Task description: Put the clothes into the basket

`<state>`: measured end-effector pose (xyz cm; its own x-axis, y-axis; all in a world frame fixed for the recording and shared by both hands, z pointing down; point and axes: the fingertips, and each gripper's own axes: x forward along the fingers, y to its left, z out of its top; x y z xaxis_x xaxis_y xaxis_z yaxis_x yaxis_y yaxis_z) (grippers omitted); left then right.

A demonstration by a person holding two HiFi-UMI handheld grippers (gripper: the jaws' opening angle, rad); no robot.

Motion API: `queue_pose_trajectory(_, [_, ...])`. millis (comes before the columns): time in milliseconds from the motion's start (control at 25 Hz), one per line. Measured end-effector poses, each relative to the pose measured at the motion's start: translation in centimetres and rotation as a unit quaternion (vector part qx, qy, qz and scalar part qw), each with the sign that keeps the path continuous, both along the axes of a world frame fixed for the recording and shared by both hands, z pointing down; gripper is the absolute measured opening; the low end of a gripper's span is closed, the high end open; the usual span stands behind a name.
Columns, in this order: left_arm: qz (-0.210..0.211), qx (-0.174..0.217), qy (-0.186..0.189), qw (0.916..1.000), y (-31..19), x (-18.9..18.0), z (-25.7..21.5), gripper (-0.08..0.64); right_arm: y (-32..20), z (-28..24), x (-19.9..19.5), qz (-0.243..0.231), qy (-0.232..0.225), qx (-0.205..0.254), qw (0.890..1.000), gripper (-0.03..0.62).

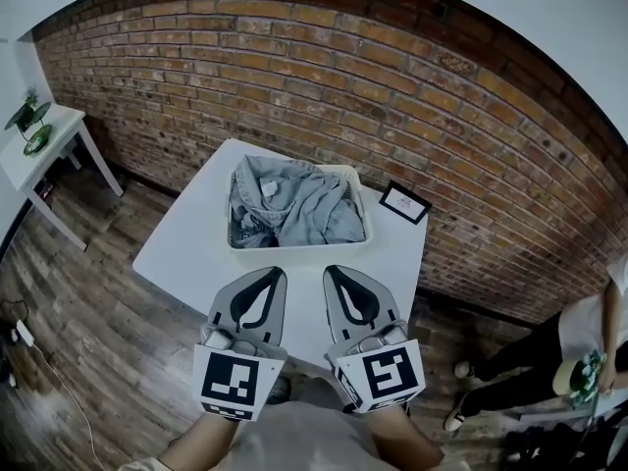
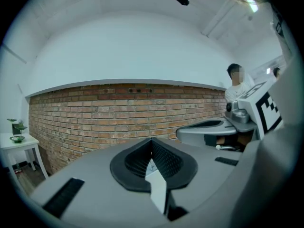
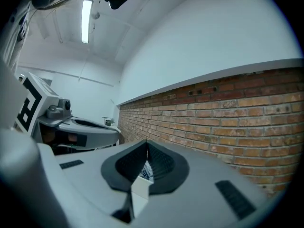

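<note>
**Ana:** Where are the clothes?

**Ben:** The white table (image 1: 182, 253) holds the basket (image 1: 365, 226) in the middle of the frame. The grey-blue clothes (image 1: 294, 209) are heaped inside it.

**Ana:** And the tongs?

**Ben:** They are just below the basket, and their tips point up at it. The left gripper (image 1: 270, 278) and the right gripper (image 1: 339, 275) are pressed together and pinch nothing. Both look equally near.

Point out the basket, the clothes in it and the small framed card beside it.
basket (image 1: 294, 247): head view, on its near rim.
clothes (image 1: 294, 204): head view, middle of the grey-blue heap.
framed card (image 1: 404, 202): head view, on its white face.
</note>
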<state>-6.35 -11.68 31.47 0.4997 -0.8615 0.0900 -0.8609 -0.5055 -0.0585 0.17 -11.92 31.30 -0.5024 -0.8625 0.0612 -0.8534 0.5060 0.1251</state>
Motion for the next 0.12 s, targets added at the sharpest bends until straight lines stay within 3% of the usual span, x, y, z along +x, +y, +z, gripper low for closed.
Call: queue_pose_trajectory(120, [-0.001,-0.004,0.002,1.0,0.15,-0.3,0.16,0.009,0.22,0.01,-0.42,-0.002,0.0,0.002,1.0,0.009])
